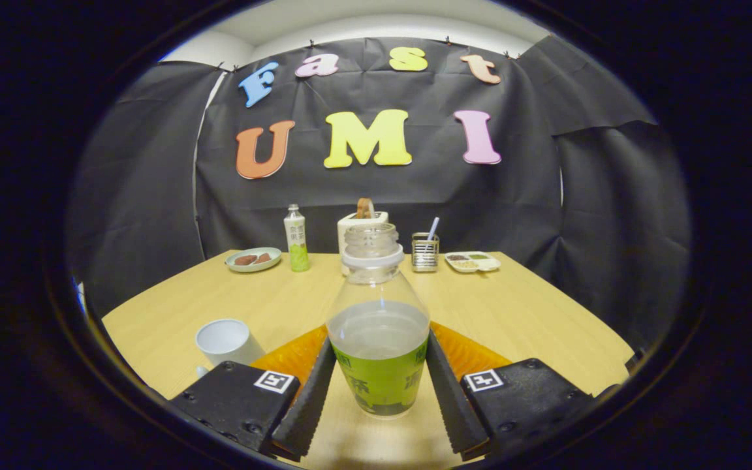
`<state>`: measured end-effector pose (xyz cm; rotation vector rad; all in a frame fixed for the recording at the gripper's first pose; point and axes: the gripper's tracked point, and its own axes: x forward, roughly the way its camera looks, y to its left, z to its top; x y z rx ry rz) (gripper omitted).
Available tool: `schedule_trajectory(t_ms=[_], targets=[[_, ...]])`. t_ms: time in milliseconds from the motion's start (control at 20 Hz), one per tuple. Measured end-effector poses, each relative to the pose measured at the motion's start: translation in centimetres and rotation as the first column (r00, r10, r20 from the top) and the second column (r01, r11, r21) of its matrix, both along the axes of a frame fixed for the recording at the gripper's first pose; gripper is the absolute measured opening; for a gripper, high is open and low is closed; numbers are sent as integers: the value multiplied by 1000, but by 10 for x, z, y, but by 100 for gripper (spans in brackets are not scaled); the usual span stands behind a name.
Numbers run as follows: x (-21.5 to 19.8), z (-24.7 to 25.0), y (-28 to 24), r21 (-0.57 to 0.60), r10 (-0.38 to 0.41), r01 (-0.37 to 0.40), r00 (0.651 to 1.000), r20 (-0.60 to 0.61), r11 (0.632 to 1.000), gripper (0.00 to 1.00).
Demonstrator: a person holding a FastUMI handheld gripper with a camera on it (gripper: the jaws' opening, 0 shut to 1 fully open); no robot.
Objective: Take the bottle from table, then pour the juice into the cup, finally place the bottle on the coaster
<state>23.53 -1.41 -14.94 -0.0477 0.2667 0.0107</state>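
I am holding the gripper (379,385) low over the table (532,313), and its two fingers are pinching the bottle (378,326) from either side, one finger pressing on each flank of the green label. The bottle is standing upright between the fingers, uncapped, its open neck pointing up, and the pale juice is filling it to about the shoulder. Its base is sitting at or just above the tabletop; I cannot tell whether it is touching.

The cup (226,341), white and empty-looking, is standing on the table just ahead of my left finger, apart from the bottle. Behind the bottle, an orange coaster (470,352) is lying flat on the wood, showing on both sides of the bottle just beyond the fingers.

Along the far edge of the table, near the dark cloth wall, a row of things is standing: a plate (253,259) with brown pieces on it, a second, smaller bottle (296,239) with a green label just beside it, a white box (354,225) partly hidden behind the neck of my bottle, a metal holder (425,252) with a utensil sticking out, and a small divided tray (473,262).
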Motion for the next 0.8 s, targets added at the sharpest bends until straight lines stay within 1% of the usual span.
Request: schedule_trajectory(t_ms=[100,250,300,400,450,550,650,700,800], targets=[[-4,1,2,-29,-4,4,1000,-25,1000,80],[-9,11,4,-64,23,-25,999,-36,998,80],[-11,16,6,-57,39,-41,999,-34,998,80],[-11,22,0,-35,40,-41,998,-43,999,80],[-10,22,-2,-45,41,-44,997,-59,998,80],[-8,29,-14,-79,19,-25,997,-80,997,80],[-6,36,-22,-133,-4,-7,996,-85,991,80],[-5,40,-27,-183,-21,5,996,-84,983,80],[-3,52,-36,-311,-56,38,997,-50,950,80]])
